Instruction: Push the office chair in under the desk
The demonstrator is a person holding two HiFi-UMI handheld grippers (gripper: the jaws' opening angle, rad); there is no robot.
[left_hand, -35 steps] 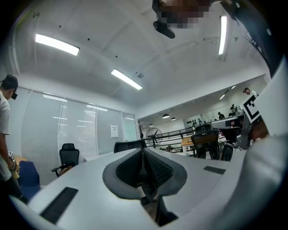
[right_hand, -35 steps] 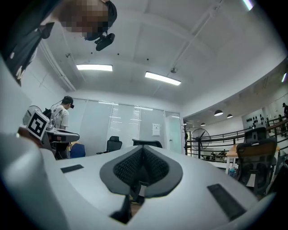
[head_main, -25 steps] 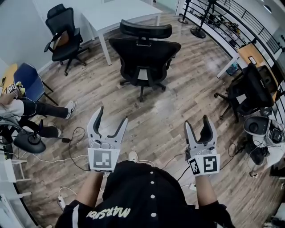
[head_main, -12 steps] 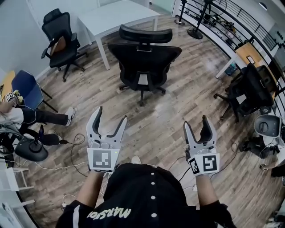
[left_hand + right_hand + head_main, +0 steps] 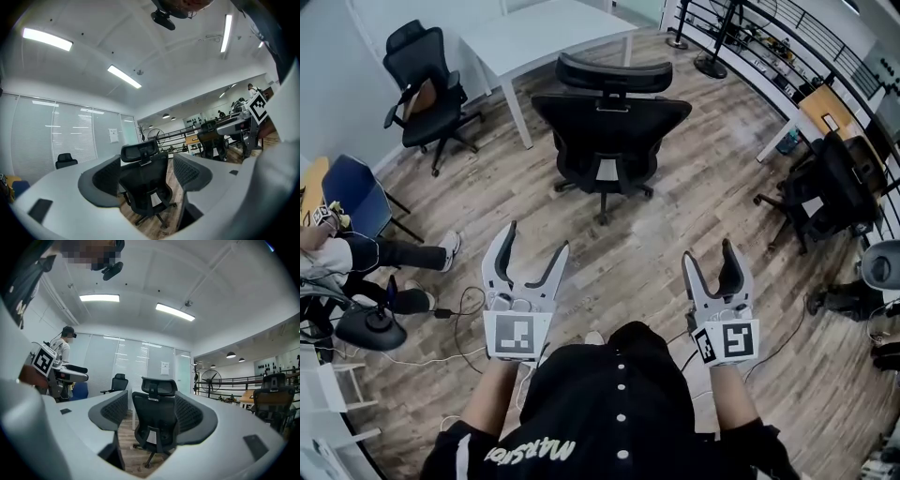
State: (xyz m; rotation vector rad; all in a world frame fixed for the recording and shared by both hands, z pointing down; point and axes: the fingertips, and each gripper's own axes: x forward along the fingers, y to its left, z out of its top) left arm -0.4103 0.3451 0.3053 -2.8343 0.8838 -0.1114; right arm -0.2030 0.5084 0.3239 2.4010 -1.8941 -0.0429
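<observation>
- Grey plastic left gripper (image 5: 536, 240) and right gripper (image 5: 711, 253): ribbed dark pads, jaws wide apart, holding and touching nothing.
- Black mesh office chair (image 5: 609, 131) stands ahead, backrest toward them and well apart, just outside the white desk (image 5: 544, 33) front edge.
- Wood-plank floor (image 5: 675, 225), loose cables (image 5: 459, 305) at left.
</observation>
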